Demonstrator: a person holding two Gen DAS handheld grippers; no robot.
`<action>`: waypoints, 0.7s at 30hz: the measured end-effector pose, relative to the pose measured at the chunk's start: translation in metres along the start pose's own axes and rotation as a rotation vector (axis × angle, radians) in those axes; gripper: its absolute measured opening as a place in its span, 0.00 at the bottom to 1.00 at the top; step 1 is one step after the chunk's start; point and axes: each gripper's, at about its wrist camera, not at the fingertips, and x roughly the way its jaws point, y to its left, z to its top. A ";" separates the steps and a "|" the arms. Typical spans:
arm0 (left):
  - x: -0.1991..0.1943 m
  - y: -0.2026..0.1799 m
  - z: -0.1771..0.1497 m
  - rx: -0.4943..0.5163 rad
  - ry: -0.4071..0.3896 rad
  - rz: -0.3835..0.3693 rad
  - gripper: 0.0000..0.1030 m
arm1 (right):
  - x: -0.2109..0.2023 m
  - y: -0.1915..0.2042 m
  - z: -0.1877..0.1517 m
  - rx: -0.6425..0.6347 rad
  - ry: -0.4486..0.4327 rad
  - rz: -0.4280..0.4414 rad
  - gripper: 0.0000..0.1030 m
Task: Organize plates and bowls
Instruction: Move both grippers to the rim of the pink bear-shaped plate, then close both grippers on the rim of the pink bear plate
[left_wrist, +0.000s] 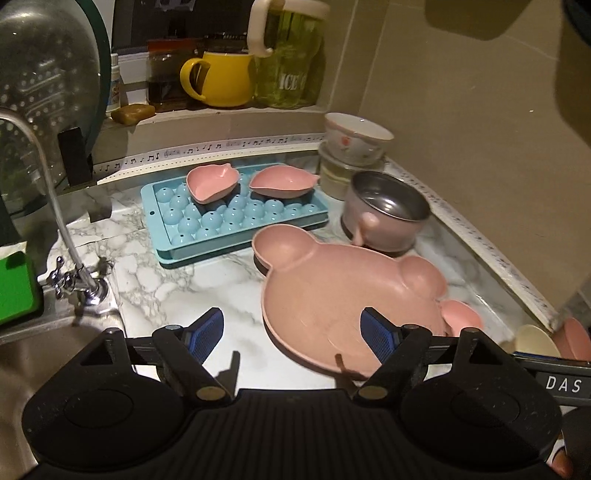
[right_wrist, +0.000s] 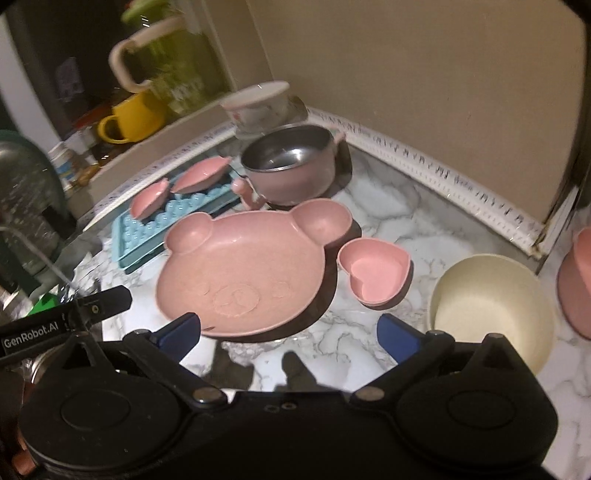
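My left wrist camera looks down over my left gripper from the sink side, facing the back shelf; my right wrist camera looks from further right, close above the counter; both share the bear plate and steel bowl.
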 end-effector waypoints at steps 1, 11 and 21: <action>0.007 0.000 0.002 0.000 0.007 0.006 0.79 | 0.006 -0.001 0.003 0.010 0.008 -0.004 0.99; 0.063 0.006 0.011 -0.034 0.099 0.029 0.79 | 0.062 -0.003 0.020 0.058 0.113 0.001 0.75; 0.090 0.016 0.008 -0.085 0.157 0.047 0.76 | 0.081 -0.014 0.029 0.110 0.147 -0.003 0.54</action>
